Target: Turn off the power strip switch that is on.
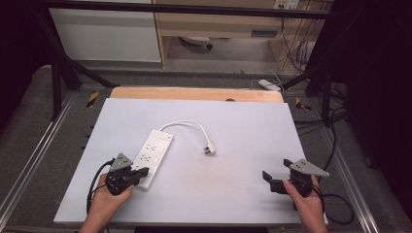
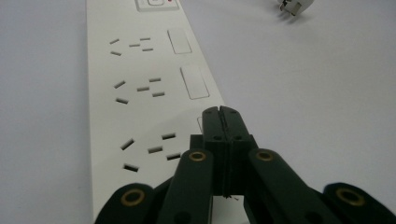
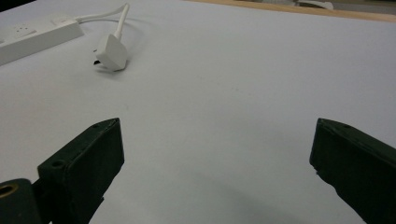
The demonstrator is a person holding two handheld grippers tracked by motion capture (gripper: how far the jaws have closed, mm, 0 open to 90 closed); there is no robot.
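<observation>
Left gripper (image 2: 223,111), jaws pressed together, rests its tip on the nearest switch of the strip (image 1: 153,156) at table (image 1: 243,194) left. Press straight down, steadily. Right gripper (image 3: 217,158), jaws spread, waits empty; plug (image 3: 111,55) lies apart.

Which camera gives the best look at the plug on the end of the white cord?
The right gripper view: the plug lies whole there, prongs visible. The high view shows it small; the left gripper view cuts it at the top edge.
</observation>
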